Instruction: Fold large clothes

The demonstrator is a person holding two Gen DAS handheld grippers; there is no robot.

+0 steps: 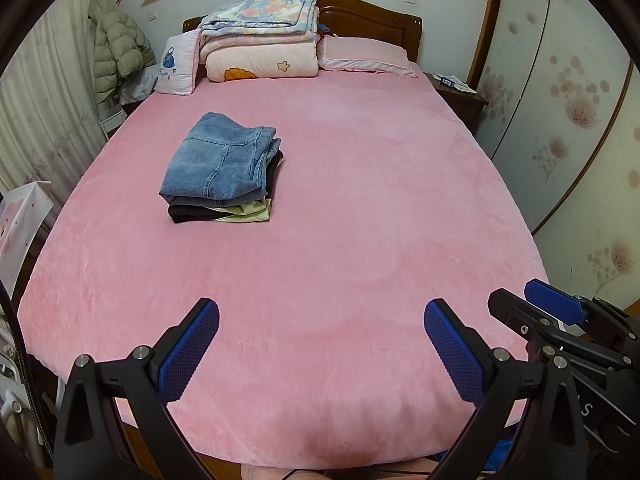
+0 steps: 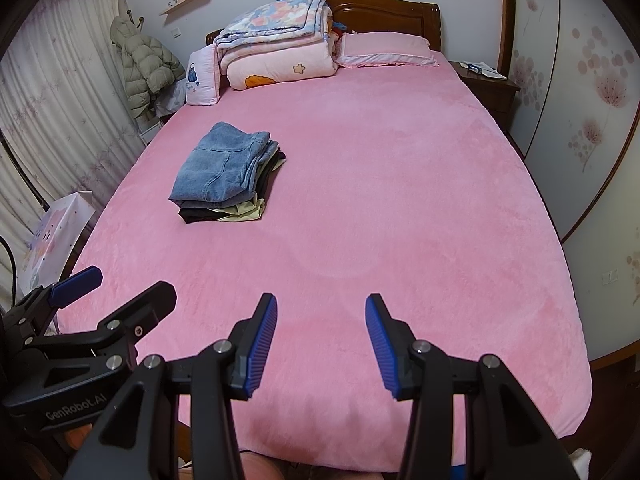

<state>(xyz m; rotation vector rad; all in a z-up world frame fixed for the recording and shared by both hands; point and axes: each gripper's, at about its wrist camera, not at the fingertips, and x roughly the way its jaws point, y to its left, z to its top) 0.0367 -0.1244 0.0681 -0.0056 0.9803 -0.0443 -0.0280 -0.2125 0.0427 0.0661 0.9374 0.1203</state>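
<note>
Clothes (image 1: 222, 168) sit stacked at ten o'clock, clearing the bed (image 1: 360, 208); left tongs (image 1: 320, 344) wide, right tongs (image 2: 320, 344) half-spread, both empty.

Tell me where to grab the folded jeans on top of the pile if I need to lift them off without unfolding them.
Grip the folded jeans at the thick near edge facing the grippers, where the layers stack above the black garment and pale yellow garment. Come in low from the foot of the bed, probably with both open grippers, one finger slid under all the denim layers.
</note>
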